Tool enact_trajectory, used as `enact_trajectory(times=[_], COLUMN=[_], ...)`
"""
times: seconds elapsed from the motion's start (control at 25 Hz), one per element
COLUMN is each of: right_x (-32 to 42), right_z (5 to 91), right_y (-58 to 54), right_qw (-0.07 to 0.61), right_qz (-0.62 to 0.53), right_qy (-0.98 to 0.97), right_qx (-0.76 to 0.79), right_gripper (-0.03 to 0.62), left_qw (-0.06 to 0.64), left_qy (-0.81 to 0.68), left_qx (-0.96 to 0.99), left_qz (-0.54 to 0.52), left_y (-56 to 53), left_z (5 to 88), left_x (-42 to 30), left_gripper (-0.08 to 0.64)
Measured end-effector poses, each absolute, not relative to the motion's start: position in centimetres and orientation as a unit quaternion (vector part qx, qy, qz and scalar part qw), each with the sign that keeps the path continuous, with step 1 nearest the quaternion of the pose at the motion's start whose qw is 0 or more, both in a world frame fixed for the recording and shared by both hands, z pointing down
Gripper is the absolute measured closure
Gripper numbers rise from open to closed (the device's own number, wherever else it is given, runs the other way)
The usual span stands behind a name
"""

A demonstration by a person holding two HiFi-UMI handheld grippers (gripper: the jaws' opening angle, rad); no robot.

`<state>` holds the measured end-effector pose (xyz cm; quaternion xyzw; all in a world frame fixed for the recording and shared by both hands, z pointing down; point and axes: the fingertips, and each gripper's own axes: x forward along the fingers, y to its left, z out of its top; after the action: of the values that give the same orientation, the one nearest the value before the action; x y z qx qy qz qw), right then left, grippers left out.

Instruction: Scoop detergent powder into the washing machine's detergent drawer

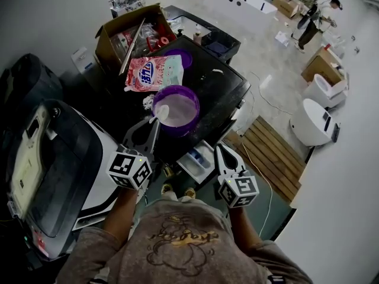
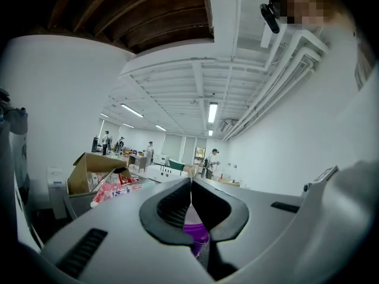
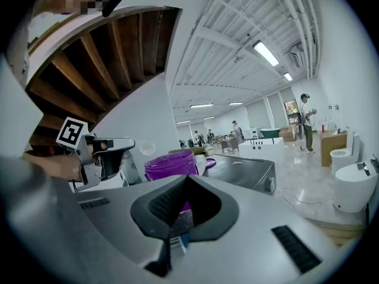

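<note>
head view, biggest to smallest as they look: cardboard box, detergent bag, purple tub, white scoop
1. cardboard box
2. detergent bag and purple tub: about alike, not ranked
3. white scoop: clearly smallest

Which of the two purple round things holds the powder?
The tub nearer the person, with white powder inside and the scoop at its rim. The other, farther back beside the bag, is a flat lid.
</note>
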<state>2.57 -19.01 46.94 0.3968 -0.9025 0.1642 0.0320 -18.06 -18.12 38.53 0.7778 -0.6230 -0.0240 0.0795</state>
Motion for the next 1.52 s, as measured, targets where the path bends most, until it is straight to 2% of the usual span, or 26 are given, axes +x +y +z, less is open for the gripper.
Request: enact_trajectory(times=[0.36, 1.52], right_x=[1.0, 1.5], right_z=[46.2, 47.5], right_y=[-20.7, -21.2], right_qw=[0.016, 0.021], right_qz=[0.164, 0.169], right_qy=[-0.895, -0.883], right_qx=[0.415, 0.437], right_gripper=[0.591, 0.591], left_qw=[0.059, 0.003], left_qy=[-0.582, -0.387], left_qx=[0.811, 0.880], left_qz=[0.013, 0.277], left_y=[-21.7, -27.9], left_z=[37.5, 40.8], left_x=[-18.4, -17.3], left_gripper=[0.535, 0.537])
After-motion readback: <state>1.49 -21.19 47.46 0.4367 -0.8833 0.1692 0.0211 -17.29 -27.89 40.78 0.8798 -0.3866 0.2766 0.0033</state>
